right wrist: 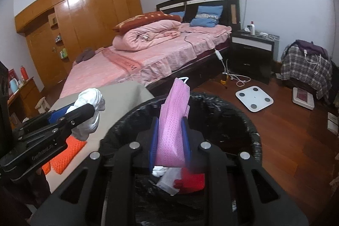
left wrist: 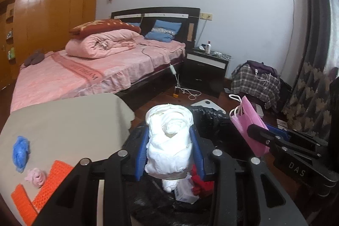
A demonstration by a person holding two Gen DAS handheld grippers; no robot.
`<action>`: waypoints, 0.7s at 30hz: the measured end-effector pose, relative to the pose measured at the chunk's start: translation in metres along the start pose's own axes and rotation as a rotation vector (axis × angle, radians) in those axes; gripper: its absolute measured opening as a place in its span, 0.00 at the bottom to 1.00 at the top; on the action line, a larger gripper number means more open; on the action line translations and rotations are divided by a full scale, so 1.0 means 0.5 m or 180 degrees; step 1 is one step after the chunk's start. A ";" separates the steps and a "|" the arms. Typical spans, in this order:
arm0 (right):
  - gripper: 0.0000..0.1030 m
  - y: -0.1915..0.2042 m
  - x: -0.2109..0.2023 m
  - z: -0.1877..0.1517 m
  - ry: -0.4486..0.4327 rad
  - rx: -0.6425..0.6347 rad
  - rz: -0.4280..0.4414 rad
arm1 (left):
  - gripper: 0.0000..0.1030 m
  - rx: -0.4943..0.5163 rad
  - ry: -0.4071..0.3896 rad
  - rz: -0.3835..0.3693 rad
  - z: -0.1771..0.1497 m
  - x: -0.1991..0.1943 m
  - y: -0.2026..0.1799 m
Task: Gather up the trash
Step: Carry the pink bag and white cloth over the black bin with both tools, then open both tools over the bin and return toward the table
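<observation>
My left gripper [left wrist: 169, 130] is shut on a crumpled white paper wad [left wrist: 169, 147], held over the black-lined trash bin [left wrist: 209, 113]. My right gripper [right wrist: 170, 122] is shut on a pink face mask [right wrist: 175, 99] with white ear loops, which stands upright above the same bin [right wrist: 233, 107]. A red item [right wrist: 192, 181], white paper and a clear wrapper lie inside the bin. Each view shows the other gripper beside it: the right one [left wrist: 251, 128] with the mask [left wrist: 247, 115], the left one [right wrist: 91, 108] with the wad [right wrist: 91, 99].
A beige table [left wrist: 63, 120] left of the bin holds a blue wad [left wrist: 20, 154], a pink wad [left wrist: 36, 178] and orange mesh pieces [left wrist: 48, 183]. Beyond are a pink bed [right wrist: 148, 56], a nightstand [right wrist: 252, 52], a white scale [right wrist: 254, 99] on the wood floor, and cables.
</observation>
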State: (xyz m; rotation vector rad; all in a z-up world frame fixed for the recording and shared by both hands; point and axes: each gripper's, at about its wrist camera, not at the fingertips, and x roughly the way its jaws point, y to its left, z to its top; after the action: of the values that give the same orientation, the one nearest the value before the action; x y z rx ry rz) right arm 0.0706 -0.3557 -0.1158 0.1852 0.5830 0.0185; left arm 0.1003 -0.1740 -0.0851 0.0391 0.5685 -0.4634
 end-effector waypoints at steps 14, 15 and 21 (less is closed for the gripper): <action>0.67 -0.062 0.032 -0.010 0.0014 0.0080 -0.0272 | 0.62 -0.0035 0.0082 -0.0174 0.006 0.055 -0.014; 0.74 -0.061 0.030 -0.011 -0.0014 0.0075 -0.0299 | 0.65 -0.0054 0.0059 -0.0169 0.008 0.053 -0.008; 0.92 -0.038 0.009 -0.007 -0.0127 0.0033 -0.0302 | 0.77 -0.0093 -0.0032 -0.0065 0.014 0.021 0.040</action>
State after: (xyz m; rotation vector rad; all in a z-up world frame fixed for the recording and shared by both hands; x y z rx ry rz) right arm 0.0717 -0.3734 -0.1244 0.1674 0.5516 -0.0798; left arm 0.1201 -0.1616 -0.0866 0.0031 0.5661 -0.4748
